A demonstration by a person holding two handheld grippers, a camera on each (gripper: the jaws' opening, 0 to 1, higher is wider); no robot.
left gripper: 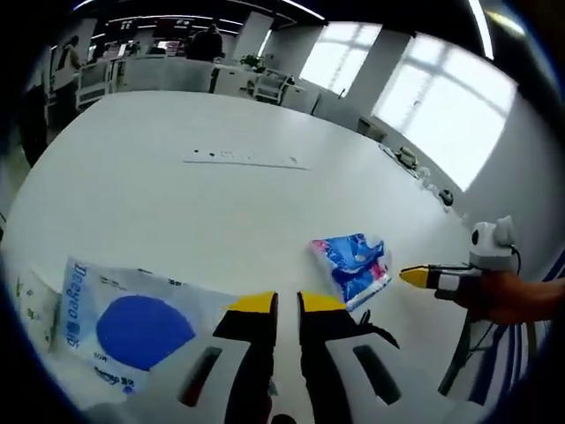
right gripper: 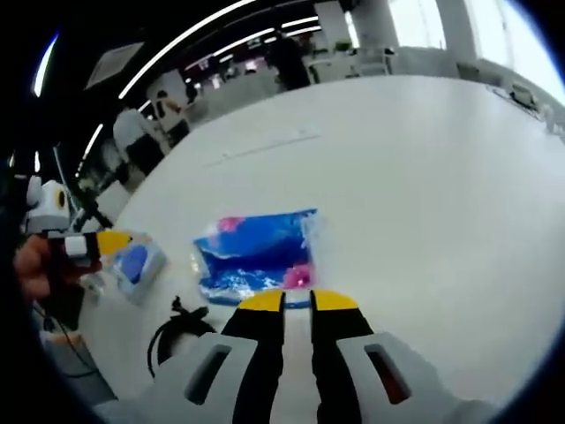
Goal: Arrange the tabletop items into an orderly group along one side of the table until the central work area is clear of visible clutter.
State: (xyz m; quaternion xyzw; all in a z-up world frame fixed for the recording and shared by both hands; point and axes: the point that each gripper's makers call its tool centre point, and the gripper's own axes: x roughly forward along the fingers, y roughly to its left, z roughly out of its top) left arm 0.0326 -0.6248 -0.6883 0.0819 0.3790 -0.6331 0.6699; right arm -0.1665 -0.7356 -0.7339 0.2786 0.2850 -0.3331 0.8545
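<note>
A wide white desk (left gripper: 177, 203) carries a blue-and-pink packet (right gripper: 256, 252), a white pack with a blue circle (left gripper: 124, 322), and a black cable (right gripper: 172, 331).

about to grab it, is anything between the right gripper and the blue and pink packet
Nothing visible. In the right gripper view the right gripper sits just short of the blue and pink packet, bare table around. The black cable lies off to one side.
</note>
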